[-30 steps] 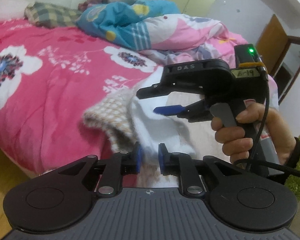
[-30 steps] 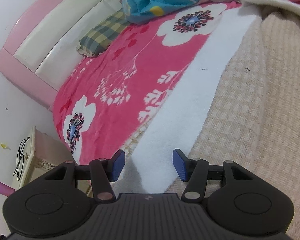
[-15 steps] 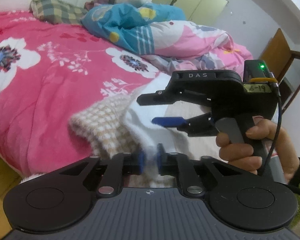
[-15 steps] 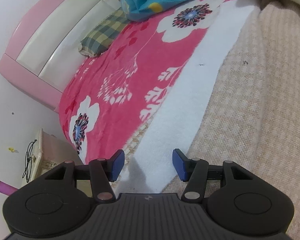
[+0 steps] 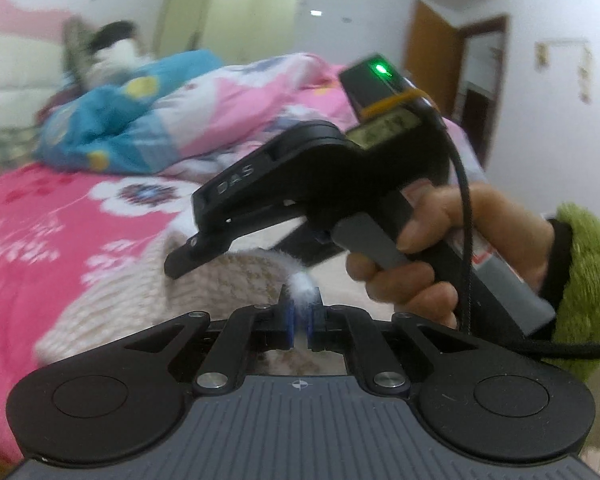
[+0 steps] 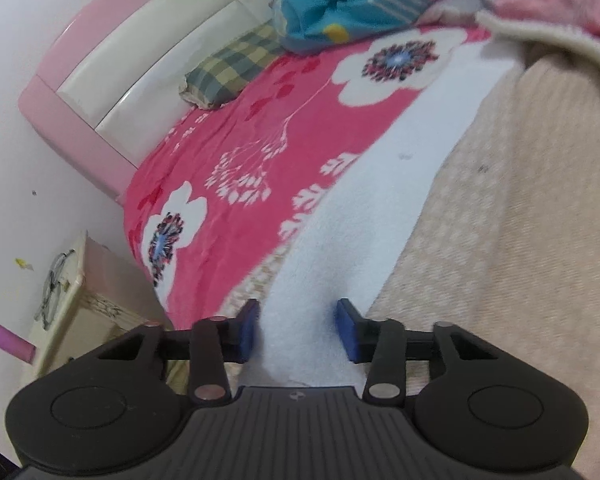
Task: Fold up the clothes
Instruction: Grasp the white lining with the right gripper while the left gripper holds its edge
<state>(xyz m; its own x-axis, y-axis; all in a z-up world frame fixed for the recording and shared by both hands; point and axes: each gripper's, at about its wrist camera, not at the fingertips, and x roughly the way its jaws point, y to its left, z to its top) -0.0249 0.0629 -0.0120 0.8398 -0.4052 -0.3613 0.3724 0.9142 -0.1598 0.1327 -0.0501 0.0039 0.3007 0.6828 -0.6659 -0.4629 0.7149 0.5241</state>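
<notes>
While the beige garment (image 6: 500,240) with its white fleece edge (image 6: 340,248) sprawls over the lower right of the pink floral bedspread (image 6: 240,152), we've got the left gripper (image 5: 299,322) pinched tight on a fluffy tuft and the right gripper (image 6: 298,330), jaws just closing, straddling that edge without squeezing yet.

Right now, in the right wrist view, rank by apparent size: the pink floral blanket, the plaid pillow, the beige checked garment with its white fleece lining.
1. Beige checked garment with white fleece lining, though nearness to the camera inflates it.
2. Pink floral blanket, a close second.
3. Plaid pillow, clearly smallest.
</notes>
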